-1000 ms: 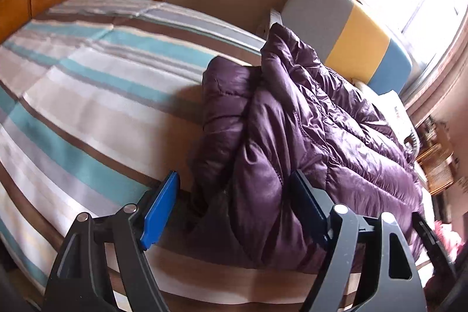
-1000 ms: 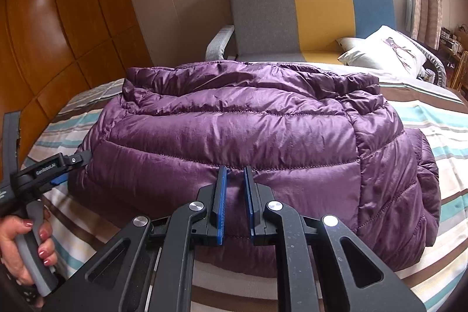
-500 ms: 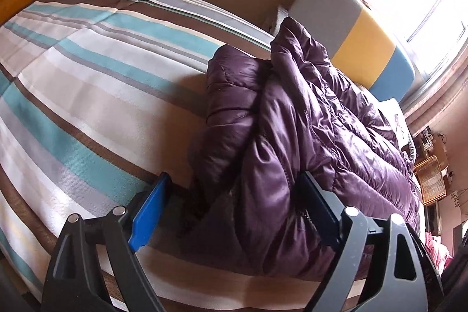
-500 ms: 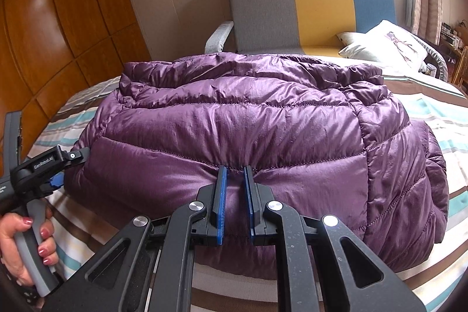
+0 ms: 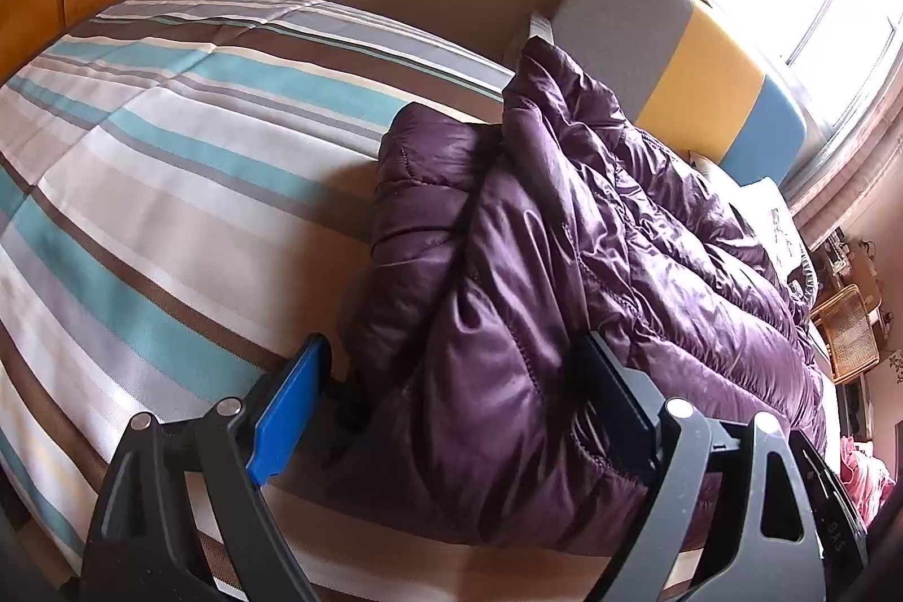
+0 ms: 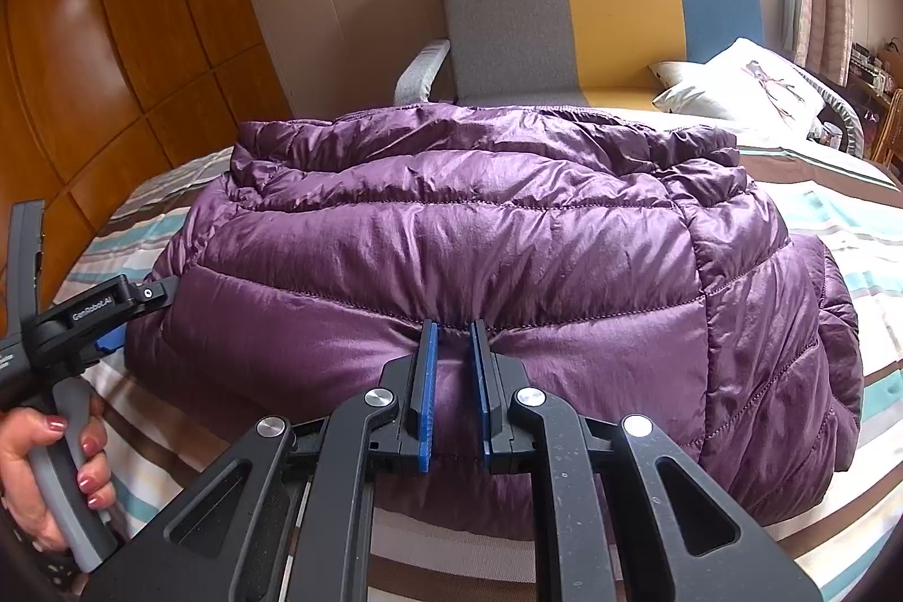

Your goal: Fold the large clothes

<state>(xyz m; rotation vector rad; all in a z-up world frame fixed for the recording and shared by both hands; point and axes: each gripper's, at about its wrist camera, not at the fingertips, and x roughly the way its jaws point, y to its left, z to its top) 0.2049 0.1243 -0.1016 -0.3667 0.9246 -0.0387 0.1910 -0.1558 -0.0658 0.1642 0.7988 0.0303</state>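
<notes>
My left tongs [image 5: 451, 404] have just been opening wider around the purple jacket's [image 5: 508, 376] end.

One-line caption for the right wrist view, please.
Right gripper pinches the near edge of the folded purple puffer jacket on the striped bed.

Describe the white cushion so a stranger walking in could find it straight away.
Start at the sofa under the window, its back banded grey, yellow and blue. The white cushion lies on the seat at the blue end, beyond the purple jacket on the striped bed. It alone is white, with a small dark printed figure.
</notes>
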